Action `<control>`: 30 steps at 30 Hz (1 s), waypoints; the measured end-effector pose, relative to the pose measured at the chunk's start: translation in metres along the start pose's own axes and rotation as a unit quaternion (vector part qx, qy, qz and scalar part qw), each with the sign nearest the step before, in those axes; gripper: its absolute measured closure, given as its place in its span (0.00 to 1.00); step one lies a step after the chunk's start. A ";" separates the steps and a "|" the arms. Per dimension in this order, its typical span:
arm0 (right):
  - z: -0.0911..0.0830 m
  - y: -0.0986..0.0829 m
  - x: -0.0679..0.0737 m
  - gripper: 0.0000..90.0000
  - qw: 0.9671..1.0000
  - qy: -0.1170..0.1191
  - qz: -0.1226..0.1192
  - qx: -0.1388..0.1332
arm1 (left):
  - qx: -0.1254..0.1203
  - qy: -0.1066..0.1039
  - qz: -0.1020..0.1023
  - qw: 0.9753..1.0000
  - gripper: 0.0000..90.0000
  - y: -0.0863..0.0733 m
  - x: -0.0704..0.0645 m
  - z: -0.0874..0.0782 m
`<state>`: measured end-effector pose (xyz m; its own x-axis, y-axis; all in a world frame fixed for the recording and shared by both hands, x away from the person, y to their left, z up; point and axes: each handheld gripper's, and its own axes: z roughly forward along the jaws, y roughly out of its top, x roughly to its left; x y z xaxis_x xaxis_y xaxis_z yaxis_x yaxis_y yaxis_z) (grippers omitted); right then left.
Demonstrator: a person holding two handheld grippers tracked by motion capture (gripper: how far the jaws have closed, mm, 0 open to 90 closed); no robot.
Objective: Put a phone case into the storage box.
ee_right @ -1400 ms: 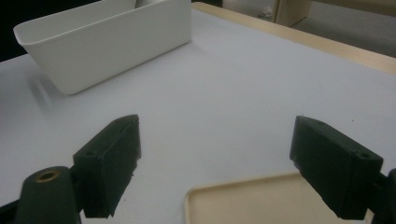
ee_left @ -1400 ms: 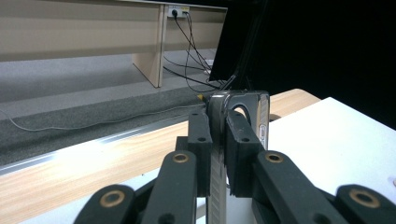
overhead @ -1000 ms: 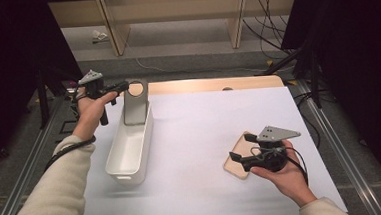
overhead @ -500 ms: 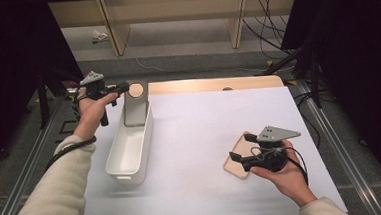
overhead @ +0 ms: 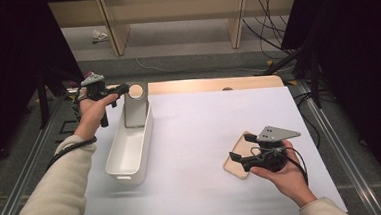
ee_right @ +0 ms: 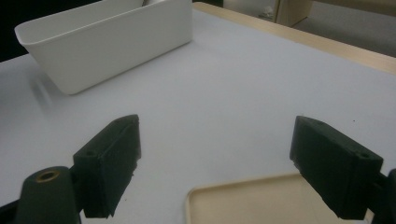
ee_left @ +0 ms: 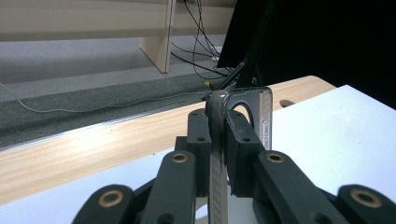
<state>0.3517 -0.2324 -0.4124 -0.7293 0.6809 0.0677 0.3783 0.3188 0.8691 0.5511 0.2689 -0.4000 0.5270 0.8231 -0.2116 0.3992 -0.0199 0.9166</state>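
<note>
A grey metal plate (overhead: 135, 113) with a round hole near its top stands upright at the far end of a long white bin (overhead: 126, 154). My left gripper (overhead: 123, 89) is shut on the plate's top edge. In the left gripper view the plate (ee_left: 215, 105) sits edge-on, pinched between the two black pads of my left gripper (ee_left: 218, 140). My right gripper (overhead: 241, 148) hangs open just above a small beige tray (overhead: 236, 164) at the right front. In the right gripper view my right gripper (ee_right: 233, 158) has nothing between its jaws, and the tray's corner (ee_right: 261, 200) lies below them.
The white mat (overhead: 214, 121) covers the table, with a strip of bare wood (overhead: 217, 84) along its far edge. Metal rails (overhead: 325, 124) run down both sides. The white bin (ee_right: 112, 42) lies beyond the right gripper. Cables lie on the floor behind the table.
</note>
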 end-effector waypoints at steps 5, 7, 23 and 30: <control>0.000 0.000 0.000 0.19 1.000 -0.001 0.000 0.001 | 0.006 0.006 0.000 1.000 0.89 -0.001 0.002 0.000; 0.000 0.000 0.000 0.19 1.000 0.000 -0.001 0.001 | 0.010 0.009 0.000 1.000 0.89 -0.001 0.002 0.000; 0.001 0.000 0.000 0.19 1.000 0.000 0.000 0.001 | 0.027 0.029 0.002 0.999 0.87 -0.004 0.005 0.002; 0.001 0.000 0.000 0.19 1.000 0.000 -0.001 0.001 | 0.034 0.044 0.009 0.998 0.87 -0.006 0.005 0.004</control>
<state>0.3519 -0.2317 -0.4131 -0.7304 0.6798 0.0664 0.3781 0.3214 0.8682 0.5544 0.2714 -0.4076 0.4675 0.8692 -0.1608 0.4420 -0.0724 0.8941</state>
